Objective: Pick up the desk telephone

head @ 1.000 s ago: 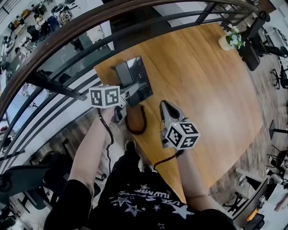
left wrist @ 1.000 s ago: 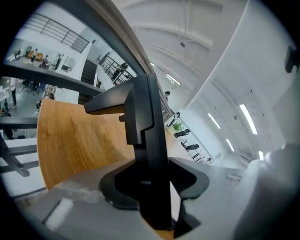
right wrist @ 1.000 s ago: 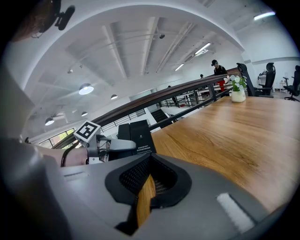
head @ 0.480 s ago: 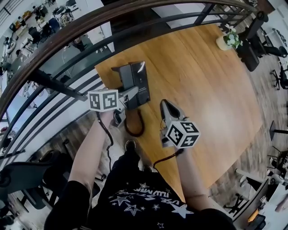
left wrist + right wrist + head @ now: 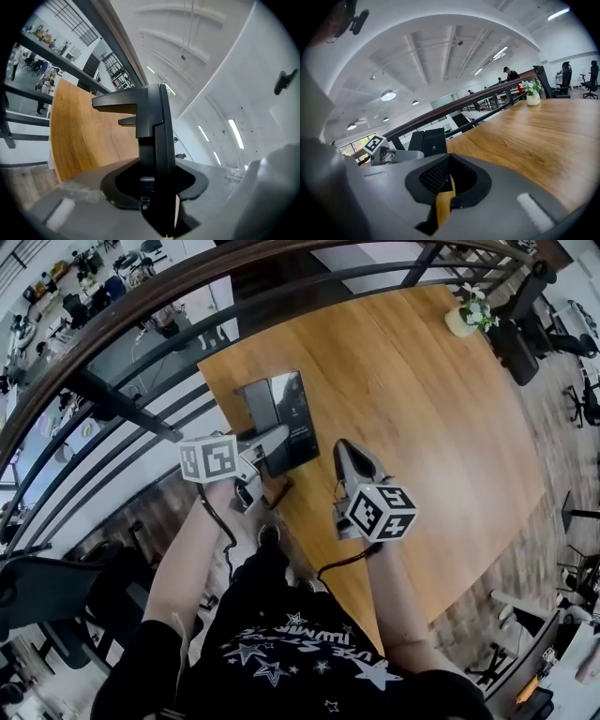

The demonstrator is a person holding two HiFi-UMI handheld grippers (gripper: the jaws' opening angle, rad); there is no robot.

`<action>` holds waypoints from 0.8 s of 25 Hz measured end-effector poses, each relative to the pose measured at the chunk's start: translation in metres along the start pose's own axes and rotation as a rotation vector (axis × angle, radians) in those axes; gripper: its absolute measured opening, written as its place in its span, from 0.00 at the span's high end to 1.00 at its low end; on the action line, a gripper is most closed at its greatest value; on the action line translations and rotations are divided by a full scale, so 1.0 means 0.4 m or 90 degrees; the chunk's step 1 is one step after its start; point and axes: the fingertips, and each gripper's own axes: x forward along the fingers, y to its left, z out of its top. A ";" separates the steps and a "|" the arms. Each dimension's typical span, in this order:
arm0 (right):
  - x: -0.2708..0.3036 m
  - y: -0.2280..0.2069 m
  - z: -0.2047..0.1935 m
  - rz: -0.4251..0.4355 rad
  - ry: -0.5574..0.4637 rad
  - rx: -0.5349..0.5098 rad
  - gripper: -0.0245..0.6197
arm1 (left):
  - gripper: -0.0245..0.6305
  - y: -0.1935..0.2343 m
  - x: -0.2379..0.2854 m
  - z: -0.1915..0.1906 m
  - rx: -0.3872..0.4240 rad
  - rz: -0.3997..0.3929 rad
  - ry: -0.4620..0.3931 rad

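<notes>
The black desk telephone (image 5: 281,418) sits at the near left corner of the wooden table (image 5: 422,409). My left gripper (image 5: 270,441) is shut on the telephone's near edge. In the left gripper view the telephone (image 5: 152,136) stands edge-on between the jaws and fills the gap of my left gripper (image 5: 154,201). A short piece of its dark cord (image 5: 274,493) shows below, at the table's edge. My right gripper (image 5: 345,452) hovers over the table just right of the telephone, with its jaws nearly together and nothing between them. From the right gripper view the telephone (image 5: 426,140) is at the left.
A dark railing (image 5: 141,381) runs along the table's left and far sides, with a drop to a lower floor behind it. A potted plant (image 5: 466,320) stands at the table's far right corner, with office chairs (image 5: 525,334) beyond. My legs are below the near edge.
My left gripper has drawn the telephone slightly toward the near table edge and raised it. The cord loop that hung below the telephone has mostly gone from sight. The right gripper has barely shifted.
</notes>
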 end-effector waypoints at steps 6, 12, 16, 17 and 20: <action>-0.069 0.015 -0.002 0.014 -0.011 -0.011 0.96 | 0.70 -0.084 -0.068 -0.046 0.012 -0.012 -0.027; -0.149 0.021 -0.021 0.033 -0.017 -0.017 0.96 | 0.70 -0.181 -0.136 -0.112 0.000 -0.041 -0.076; -0.225 0.026 -0.040 0.050 -0.014 -0.022 0.96 | 0.70 -0.255 -0.181 -0.169 -0.002 -0.050 -0.107; -0.241 0.029 -0.047 0.055 -0.012 -0.024 0.96 | 0.70 -0.268 -0.190 -0.184 -0.001 -0.048 -0.113; -0.291 0.050 -0.085 0.071 -0.011 -0.036 0.96 | 0.70 -0.304 -0.235 -0.243 0.012 -0.041 -0.132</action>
